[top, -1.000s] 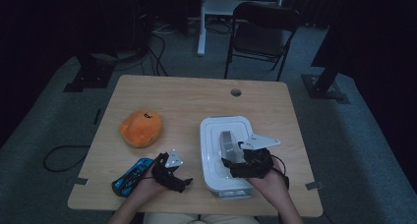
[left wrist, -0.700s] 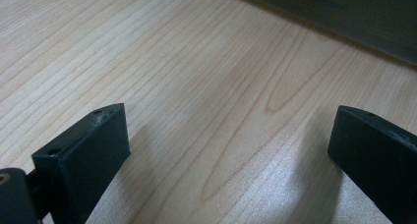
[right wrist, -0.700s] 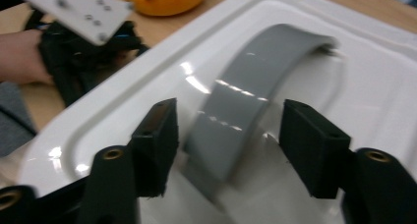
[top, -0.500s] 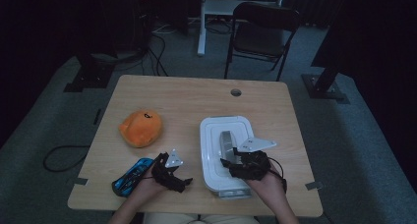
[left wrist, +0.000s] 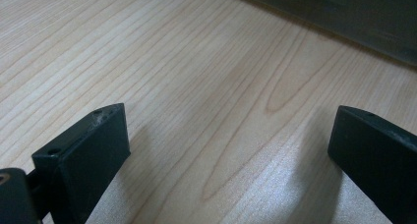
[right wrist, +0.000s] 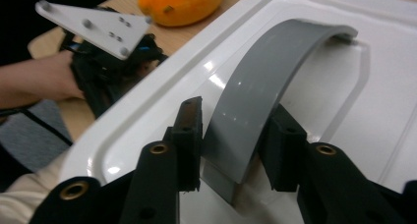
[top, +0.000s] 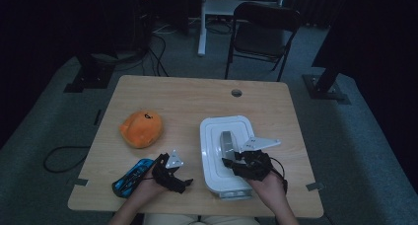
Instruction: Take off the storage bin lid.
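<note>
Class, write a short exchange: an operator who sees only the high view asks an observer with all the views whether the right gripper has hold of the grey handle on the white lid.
Operator: From above I can't make out the jaws. Has the right gripper got the grey handle?
Observer: Yes. Its jaws have just been closing, and both pads now press the handle's sides.
Operator: And the left gripper?
Observer: Its jaws stand wide open over the bare table, with nothing between them.
</note>
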`<state>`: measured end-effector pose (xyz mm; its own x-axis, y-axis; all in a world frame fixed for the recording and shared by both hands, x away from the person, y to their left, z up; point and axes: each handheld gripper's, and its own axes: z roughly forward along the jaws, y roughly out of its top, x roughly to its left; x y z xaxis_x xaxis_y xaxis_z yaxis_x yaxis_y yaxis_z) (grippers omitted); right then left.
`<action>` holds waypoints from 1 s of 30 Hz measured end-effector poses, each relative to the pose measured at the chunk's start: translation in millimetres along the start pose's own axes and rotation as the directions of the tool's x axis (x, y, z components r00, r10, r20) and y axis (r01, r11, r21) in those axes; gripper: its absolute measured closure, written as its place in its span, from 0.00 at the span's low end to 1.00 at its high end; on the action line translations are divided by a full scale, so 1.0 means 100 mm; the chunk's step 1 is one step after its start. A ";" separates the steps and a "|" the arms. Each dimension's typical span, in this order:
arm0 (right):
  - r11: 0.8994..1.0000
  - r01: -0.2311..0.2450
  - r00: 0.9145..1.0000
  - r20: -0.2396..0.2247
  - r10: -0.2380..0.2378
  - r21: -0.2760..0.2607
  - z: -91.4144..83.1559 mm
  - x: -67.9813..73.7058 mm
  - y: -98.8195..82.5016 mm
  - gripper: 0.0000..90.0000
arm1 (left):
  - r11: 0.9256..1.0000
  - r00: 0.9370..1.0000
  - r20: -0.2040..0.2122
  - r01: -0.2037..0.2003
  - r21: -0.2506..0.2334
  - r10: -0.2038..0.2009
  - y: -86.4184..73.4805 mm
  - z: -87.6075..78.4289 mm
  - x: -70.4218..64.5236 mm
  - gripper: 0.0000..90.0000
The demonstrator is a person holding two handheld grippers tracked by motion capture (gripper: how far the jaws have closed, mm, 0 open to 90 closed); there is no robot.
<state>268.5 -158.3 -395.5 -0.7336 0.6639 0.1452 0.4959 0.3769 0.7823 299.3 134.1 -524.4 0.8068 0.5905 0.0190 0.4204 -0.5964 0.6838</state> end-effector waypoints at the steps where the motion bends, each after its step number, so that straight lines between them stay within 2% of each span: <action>1: 1.000 -0.001 1.000 -0.006 0.001 -0.004 -0.01 0.00 0.01 0.73 | 1.000 1.000 -0.001 -0.001 0.000 0.001 0.00 0.00 0.00 0.03; 9: 0.999 0.022 1.000 -0.021 -0.023 -0.038 -0.14 0.02 0.10 0.78 | 1.000 1.000 0.000 0.001 -0.001 -0.001 0.00 0.00 0.00 0.03; 12: 0.998 0.005 0.999 -0.043 -0.007 -0.060 -0.18 0.01 0.13 0.79 | 1.000 1.000 0.000 0.001 0.000 -0.001 0.00 0.00 0.00 0.03; 15: 0.997 0.002 0.999 -0.047 -0.006 -0.083 -0.24 0.01 0.15 0.81 | 1.000 1.000 0.000 0.000 0.000 0.000 0.00 0.00 0.00 0.03; 24: 0.988 -0.009 1.000 -0.018 0.007 -0.156 -0.48 -0.08 0.24 0.82 | 1.000 1.000 0.001 0.000 0.002 0.000 0.00 0.00 0.00 0.03; 27: 0.986 -0.010 1.000 -0.004 0.010 -0.165 -0.52 -0.12 0.26 0.82 | 1.000 1.000 0.001 0.000 0.001 0.000 0.00 0.00 0.00 0.03; 30: 0.980 -0.024 0.999 0.023 0.029 -0.196 -0.64 -0.23 0.26 0.82 | 1.000 1.000 0.001 0.000 0.001 0.000 0.00 0.00 0.00 0.03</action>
<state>268.3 -204.9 -340.1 -0.7084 0.6889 0.1538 0.4125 0.2272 0.8822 299.4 134.1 -524.3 0.8070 0.5902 0.0181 0.4212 -0.5969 0.6829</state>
